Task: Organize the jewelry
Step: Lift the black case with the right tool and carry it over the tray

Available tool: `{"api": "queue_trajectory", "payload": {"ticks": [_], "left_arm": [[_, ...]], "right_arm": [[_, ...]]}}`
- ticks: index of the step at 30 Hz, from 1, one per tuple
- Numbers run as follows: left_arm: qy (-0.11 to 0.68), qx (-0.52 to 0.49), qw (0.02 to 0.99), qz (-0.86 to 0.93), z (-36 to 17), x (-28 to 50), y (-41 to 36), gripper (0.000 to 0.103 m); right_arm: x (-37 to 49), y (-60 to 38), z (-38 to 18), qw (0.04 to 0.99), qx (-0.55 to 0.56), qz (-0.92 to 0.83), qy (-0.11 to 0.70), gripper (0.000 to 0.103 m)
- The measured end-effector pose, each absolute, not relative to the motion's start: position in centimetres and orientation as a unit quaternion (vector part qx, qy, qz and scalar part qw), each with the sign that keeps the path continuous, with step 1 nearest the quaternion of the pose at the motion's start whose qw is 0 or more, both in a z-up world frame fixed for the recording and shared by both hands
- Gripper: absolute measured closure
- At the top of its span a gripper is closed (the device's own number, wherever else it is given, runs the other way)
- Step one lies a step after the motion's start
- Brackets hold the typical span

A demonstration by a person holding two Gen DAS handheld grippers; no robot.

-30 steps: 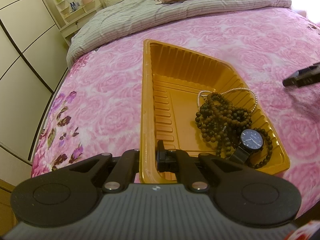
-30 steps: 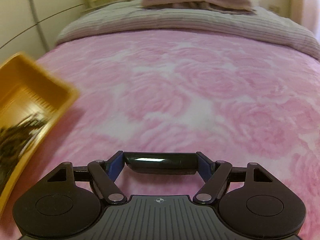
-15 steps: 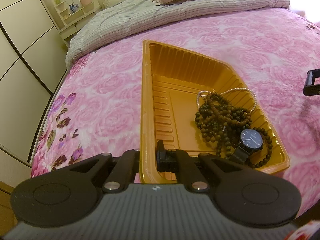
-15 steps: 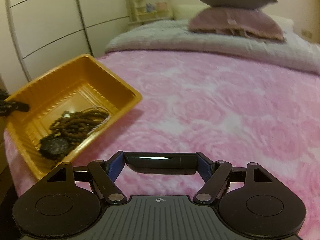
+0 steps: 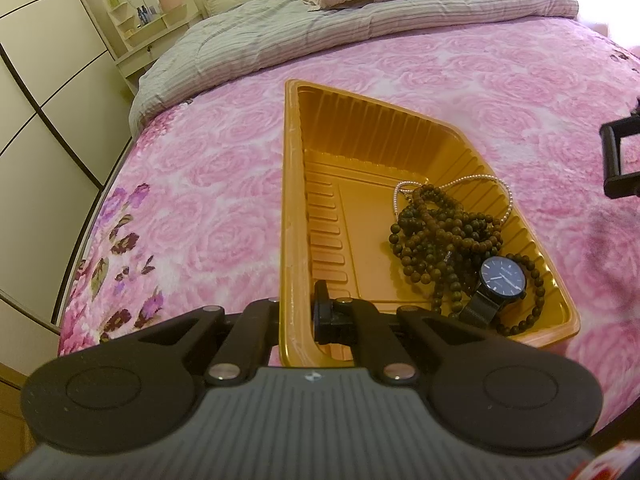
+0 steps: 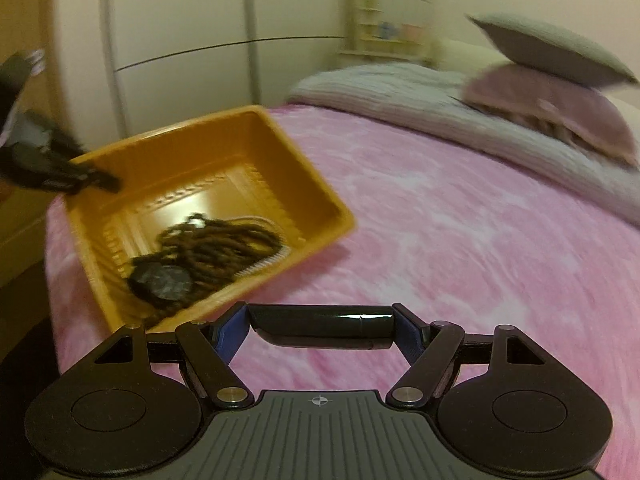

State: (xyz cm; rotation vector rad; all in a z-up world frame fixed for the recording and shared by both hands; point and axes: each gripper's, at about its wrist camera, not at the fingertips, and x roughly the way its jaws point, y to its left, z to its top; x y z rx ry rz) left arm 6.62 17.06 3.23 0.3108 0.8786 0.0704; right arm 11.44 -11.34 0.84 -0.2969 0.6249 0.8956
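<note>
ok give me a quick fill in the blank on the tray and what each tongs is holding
1. The left tongs are clamped on the near rim of the ____ tray.
2. The right tongs grip a glossy ____ bar across their tips.
3. Inside the tray, the dark-faced watch lies against a heap of brown ____.
4. The tray rests on a ____ rose-patterned blanket.

Missing words: orange; black; beads; pink
</note>
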Motion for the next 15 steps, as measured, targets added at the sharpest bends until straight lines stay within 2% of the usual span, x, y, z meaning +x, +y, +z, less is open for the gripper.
{"api": "queue_trajectory", "payload": {"ticks": [15], "left_arm": [[0.423,0.132,0.896,0.039,3.3,6.5,17.5,0.101]], "right_arm": [[11.6,-5.5,3.2,0.798,-0.238,0.505,0.230,0.028]]}}
